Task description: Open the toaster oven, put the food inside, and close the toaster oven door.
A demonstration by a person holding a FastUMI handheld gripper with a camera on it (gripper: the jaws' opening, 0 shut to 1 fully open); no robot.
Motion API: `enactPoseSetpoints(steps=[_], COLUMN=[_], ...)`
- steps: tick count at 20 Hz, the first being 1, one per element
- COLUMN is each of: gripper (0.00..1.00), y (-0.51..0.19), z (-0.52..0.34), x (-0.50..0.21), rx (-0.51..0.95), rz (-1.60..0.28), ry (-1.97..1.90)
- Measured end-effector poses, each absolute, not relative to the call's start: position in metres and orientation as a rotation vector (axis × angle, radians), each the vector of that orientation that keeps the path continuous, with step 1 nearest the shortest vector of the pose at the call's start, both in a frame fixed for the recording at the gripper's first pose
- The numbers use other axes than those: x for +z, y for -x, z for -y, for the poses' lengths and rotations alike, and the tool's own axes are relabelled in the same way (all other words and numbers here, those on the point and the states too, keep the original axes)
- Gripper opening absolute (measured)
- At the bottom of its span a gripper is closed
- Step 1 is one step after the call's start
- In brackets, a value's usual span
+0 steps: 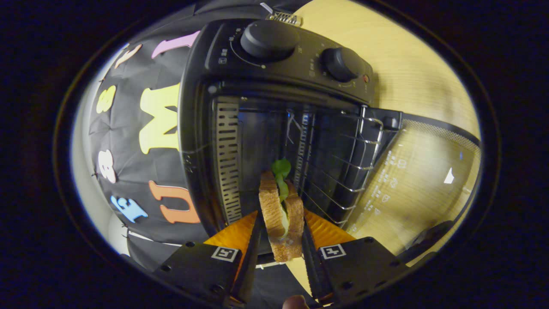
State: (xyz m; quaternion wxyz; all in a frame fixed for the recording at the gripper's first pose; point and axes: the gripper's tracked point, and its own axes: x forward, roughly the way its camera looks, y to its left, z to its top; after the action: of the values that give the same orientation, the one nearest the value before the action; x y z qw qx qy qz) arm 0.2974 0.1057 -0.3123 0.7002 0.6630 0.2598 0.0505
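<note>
We've got the hand-held gripper (281, 240) clamped on the sandwich (282, 219) edgewise, so it slides onto the rack (343, 171) just ahead.

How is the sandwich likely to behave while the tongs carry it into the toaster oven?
The sandwich, pinched between both fingers of the tongs, looks soft, so a hard squeeze would probably dent the bread. Its green leaf sticks out loosely and may slip free. It seems light, but could fall apart on the wire rack.

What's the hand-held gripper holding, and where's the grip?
The hand-held gripper holds a sandwich, one finger pressed on each bread slice's outer face, in front of the open toaster oven.
</note>
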Motion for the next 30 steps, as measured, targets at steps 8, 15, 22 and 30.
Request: enactPoseSetpoints(steps=[8,15,22,30], gripper=[0.84,0.87,0.89,0.90], y=[-0.263,-0.233,-0.195,-0.113], z=[-0.115,-0.112,-0.111,-0.090], x=[-0.293,-0.306,-0.290,-0.290], rx=[0.148,0.117,0.166,0.305], rz=[-0.692,-0.813,-0.865,-0.901], ry=[-1.248,-1.147,-1.003,-0.446])
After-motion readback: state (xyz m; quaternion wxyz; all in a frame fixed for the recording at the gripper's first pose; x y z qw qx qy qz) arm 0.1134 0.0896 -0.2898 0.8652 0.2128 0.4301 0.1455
